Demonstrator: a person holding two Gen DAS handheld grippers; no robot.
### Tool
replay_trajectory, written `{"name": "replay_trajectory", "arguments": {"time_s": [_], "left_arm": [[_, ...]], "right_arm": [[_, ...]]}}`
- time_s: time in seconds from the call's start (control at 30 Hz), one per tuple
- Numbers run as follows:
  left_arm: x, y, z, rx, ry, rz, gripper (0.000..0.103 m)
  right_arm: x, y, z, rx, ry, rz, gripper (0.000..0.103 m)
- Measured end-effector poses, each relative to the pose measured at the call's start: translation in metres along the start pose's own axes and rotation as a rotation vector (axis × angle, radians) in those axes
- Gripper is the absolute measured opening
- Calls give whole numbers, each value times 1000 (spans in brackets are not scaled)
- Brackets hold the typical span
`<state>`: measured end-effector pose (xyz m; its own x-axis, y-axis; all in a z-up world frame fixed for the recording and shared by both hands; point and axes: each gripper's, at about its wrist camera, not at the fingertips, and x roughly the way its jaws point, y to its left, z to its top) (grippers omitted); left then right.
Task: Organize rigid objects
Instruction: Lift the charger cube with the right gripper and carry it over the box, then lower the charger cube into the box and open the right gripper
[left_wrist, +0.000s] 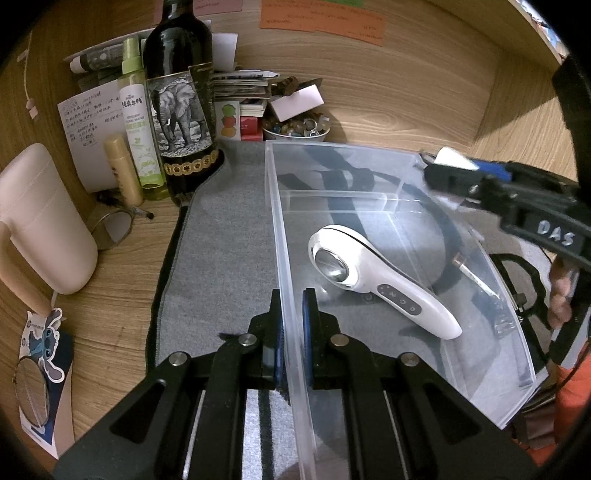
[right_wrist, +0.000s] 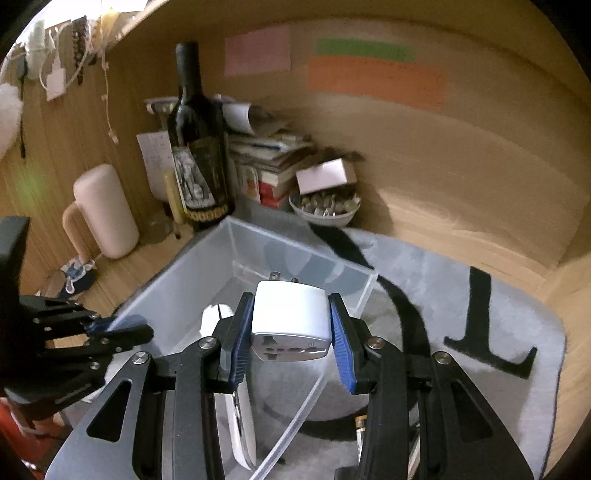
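your left gripper (left_wrist: 293, 328) is clamped on the near wall of the clear bin (left_wrist: 476, 384); your right gripper (right_wrist: 291, 338) is squeezing a white travel adapter (right_wrist: 291, 321) above the bin; a white handheld device (left_wrist: 373, 277) lies inside it; all on the grey mat (left_wrist: 221, 258) on the table (left_wrist: 122, 295)

Left wrist camera looks steeply down along its fingers, tight over the clear plastic bin (left_wrist: 369, 206) from the left rim. Right wrist camera tilts down from the bin's near right side, slightly farther back. Both catch the bin, wine bottle (left_wrist: 181, 110) and wooden back wall (right_wrist: 443, 155).
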<state>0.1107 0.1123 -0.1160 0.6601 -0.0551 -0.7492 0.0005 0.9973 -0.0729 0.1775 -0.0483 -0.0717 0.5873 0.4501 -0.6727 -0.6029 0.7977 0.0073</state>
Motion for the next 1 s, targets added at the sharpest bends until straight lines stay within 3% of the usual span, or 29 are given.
{"name": "replay_trajectory", "arguments": {"time_s": [0.53, 0.87, 1.0], "left_arm": [[0, 0, 0, 1, -1, -1, 7], [0, 0, 0, 3, -1, 1, 7], [0, 1, 0, 2, -1, 0, 7]], "right_arm": [[37, 12, -7, -68, 126, 8, 36], [32, 18, -9, -101, 125, -1, 37], [24, 19, -8, -104, 104, -3, 45]]}}
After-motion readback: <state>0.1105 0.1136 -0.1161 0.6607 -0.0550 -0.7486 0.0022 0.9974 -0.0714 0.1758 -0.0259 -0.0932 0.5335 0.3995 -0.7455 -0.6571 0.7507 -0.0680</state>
